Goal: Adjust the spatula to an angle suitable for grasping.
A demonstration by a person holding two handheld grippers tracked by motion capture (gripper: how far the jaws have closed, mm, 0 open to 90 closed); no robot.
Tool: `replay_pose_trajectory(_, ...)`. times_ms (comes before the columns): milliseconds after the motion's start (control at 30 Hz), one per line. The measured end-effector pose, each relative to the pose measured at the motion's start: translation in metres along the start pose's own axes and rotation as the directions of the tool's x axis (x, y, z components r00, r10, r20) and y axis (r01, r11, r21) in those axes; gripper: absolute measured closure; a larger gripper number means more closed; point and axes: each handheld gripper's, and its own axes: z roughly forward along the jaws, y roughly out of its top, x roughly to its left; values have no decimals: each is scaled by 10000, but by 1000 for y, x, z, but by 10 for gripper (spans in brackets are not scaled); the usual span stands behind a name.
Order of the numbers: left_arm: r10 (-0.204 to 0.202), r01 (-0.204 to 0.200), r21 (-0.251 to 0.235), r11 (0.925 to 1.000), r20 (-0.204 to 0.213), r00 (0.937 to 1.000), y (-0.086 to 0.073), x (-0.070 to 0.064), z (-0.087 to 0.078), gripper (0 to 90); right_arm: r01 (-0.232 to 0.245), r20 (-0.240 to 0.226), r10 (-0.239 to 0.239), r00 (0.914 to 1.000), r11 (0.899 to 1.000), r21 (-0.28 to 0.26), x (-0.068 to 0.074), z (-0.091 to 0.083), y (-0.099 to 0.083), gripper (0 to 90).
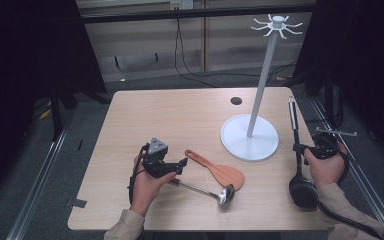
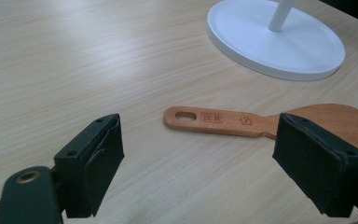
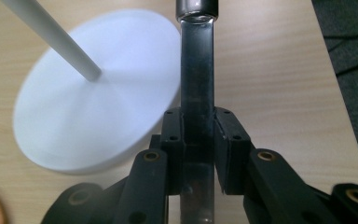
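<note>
right hand-held gripper (image 3: 198, 135) clamps black ladle (image 1: 298, 165); left hand-held gripper (image 2: 198, 163) gapes over wooden spatula (image 2: 242, 122).

We take this for a lab recording bay: a bare light-wood table (image 1: 180, 115) with a cable hole (image 1: 236, 100) stands on grey carpet between black curtains (image 1: 25, 55) and aluminium rails (image 1: 40, 175), with loose cables (image 1: 190, 70) trailing below a wall socket (image 1: 181, 4).

Two ladles (image 1: 223, 193) (image 1: 300, 187) (one wooden spatula (image 1: 219, 170))
</note>
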Motion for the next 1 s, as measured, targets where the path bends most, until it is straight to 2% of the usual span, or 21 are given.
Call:
replay_pose_trajectory(67,-12,12,-29,10000,-28,10000,0,0,0,156,-16,-91,14,10000,9998,-196,1,-3,1,759)
replay_pose_trajectory(133,45,-45,-36,10000,-14,10000,0,1,-1,156,105,-419,-138,9990,9970,-771,7,-10,3,759)
replay_pose_trajectory(167,45,-45,-36,10000,-14,10000,0,1,-1,156,105,-419,-138,9990,9970,-771,7,-10,3,759)
replay_pose_trajectory(233,44,-45,-62,10000,-22,10000,1,0,-1,156,177,-629,-247,9977,9938,-1094,11,-15,4,758)
replay_pose_trajectory(267,84,-84,-74,9999,-20,10000,1,0,-1,157,202,-901,-338,9954,9889,-1474,13,-19,5,759)
replay_pose_trajectory(367,105,-105,-84,9999,-21,9999,1,0,-1,157,227,-910,-394,9951,9837,-1782,15,-24,6,759)
replay_pose_trajectory(433,116,-116,-84,9999,-16,9999,1,0,-1,157,305,-917,-512,9945,9763,-2143,16,-30,7,759)
replay_pose_trajectory(467,105,-105,-80,9999,-26,9999,1,0,-1,157,305,-917,-512,9945,9763,-2143,16,-30,7,759)
replay_pose_trajectory(500,159,-159,-38,9999,-76,9998,1,0,-1,157,306,-971,-554,9937,9703,-2400,17,-35,7,759)
replay_pose_trajectory(533,159,-159,-38,9999,-76,9998,1,0,-1,157,306,-971,-554,9937,9703,-2400,17,-35,7,759)
replay_pose_trajectory(567,71,-72,-96,9999,-57,10000,1,0,0,157,384,-986,-663,9929,9643,-2622,19,-40,7,759)
replay_pose_trajectory(633,152,-152,-32,9999,-45,9999,1,0,0,157,379,-1058,-702,9919,9589,-2813,22,-43,8,759)
replay_pose_trajectory(767,120,-120,-68,9999,-22,9999,1,-1,1,156,587,-945,-942,9911,9439,-3251,26,-49,8,759)
replay_pose_trajectory(833,216,-216,0,9998,-30,9998,1,0,0,156,596,-963,-968,9906,9411,-3327,27,-51,8,759)
replay_pose_trajectory(933,201,-200,22,9998,-36,9998,0,-1,1,156,757,-913,-1176,9888,9252,-3717,32,-57,9,759)
replay_pose_trajectory(1000,170,-170,12,9999,-22,9999,0,-1,1,155,773,-944,-1213,9881,9230,-3770,33,-58,9,759)
